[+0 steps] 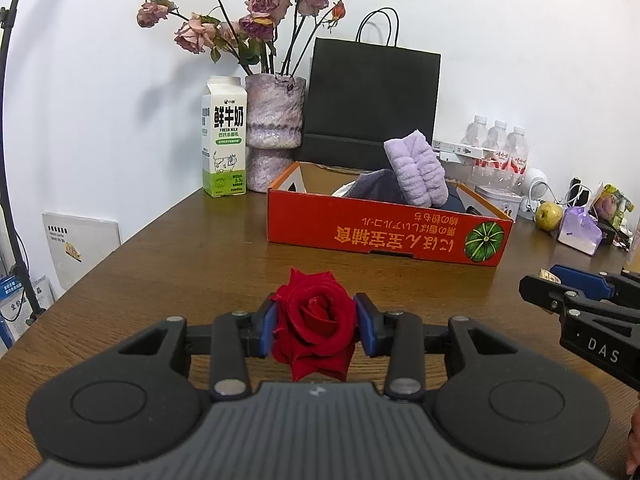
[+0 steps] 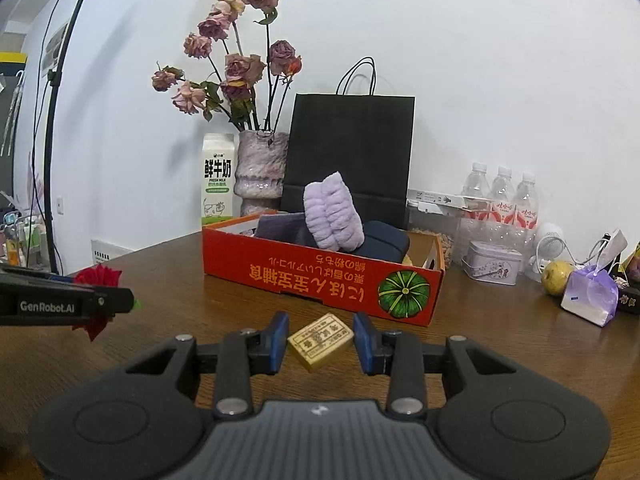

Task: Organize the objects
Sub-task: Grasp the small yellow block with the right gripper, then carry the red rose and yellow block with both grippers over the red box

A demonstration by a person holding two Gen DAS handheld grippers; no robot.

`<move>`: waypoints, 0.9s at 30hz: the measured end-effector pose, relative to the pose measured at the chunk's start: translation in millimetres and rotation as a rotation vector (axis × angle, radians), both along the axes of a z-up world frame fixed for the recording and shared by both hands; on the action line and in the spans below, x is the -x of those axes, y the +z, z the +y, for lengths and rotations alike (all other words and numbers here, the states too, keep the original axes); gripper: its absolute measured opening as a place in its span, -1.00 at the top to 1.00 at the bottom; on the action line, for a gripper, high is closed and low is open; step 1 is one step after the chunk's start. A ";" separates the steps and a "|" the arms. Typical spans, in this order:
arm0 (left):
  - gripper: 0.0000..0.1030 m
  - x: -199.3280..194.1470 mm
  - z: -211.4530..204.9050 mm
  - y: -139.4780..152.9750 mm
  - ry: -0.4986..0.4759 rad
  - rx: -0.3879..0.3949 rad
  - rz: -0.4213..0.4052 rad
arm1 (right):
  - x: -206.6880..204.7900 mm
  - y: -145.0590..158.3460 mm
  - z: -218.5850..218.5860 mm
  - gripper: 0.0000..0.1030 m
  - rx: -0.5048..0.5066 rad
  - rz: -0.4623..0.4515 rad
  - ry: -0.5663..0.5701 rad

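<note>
Left wrist view first: left gripper (image 1: 315, 322) pinching a red rose (image 1: 314, 320), blue pads pressed into the petals on both sides, held above the wooden table (image 1: 180, 256). Right gripper (image 1: 560, 284) poking in at 3 o'clock with a bit of gold showing between its fingers. Further out at about 1 o'clock, an orange box (image 1: 384, 232) with a pumpkin picture, stuffed with a lilac towel (image 1: 416, 168) and some darker cloth. Behind that, a milk carton (image 1: 223, 136) at 11 o'clock, right beside a vase (image 1: 274, 128) of dried-out roses, then a black paper bag (image 1: 372, 100) at 12.

Right wrist view: right gripper (image 2: 321, 342) closed on a small gold block (image 2: 320, 342), tilted, corners caught between the blue pads. Same rose (image 2: 98, 276) over at 9 o'clock in the other gripper. Box (image 2: 320, 280) straight ahead at 12. Off at 2 o'clock, well apart from the box: a little tin (image 2: 494, 266), water bottles (image 2: 502, 200), a yellow-green fruit (image 2: 556, 276) and a purple wrapped packet (image 2: 590, 298).
</note>
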State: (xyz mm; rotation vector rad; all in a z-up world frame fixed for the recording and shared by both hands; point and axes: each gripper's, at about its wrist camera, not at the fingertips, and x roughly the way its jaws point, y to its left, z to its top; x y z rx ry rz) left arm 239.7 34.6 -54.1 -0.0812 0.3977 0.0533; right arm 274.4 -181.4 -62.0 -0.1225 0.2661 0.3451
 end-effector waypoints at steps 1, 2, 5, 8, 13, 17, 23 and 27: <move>0.22 -0.4 -0.6 0.2 0.001 -0.003 0.001 | 0.1 -0.3 0.2 0.34 -0.003 -0.003 -0.002; 0.23 -1.0 -1.2 0.4 0.003 -0.005 0.001 | -0.2 -0.4 -0.3 0.34 -0.006 -0.005 -0.004; 0.23 -3.3 -1.7 1.6 0.021 -0.007 -0.001 | -1.2 -0.3 0.2 0.34 -0.015 -0.020 -0.012; 0.23 -8.1 -4.2 2.3 0.028 -0.002 0.005 | -2.6 0.2 0.9 0.34 -0.026 -0.036 -0.018; 0.23 -20.6 -10.6 5.1 0.063 -0.021 0.012 | -10.1 0.5 2.4 0.34 -0.050 -0.039 -0.026; 0.23 -37.8 -14.9 9.5 0.095 -0.032 -0.001 | -18.2 0.2 6.9 0.34 -0.043 -0.057 -0.042; 0.23 -66.9 -19.1 6.1 0.149 -0.042 0.002 | -39.5 0.6 14.7 0.34 -0.034 -0.082 -0.057; 0.23 -77.2 -22.2 6.7 0.163 -0.058 -0.017 | -56.2 0.9 15.2 0.34 -0.057 -0.091 -0.086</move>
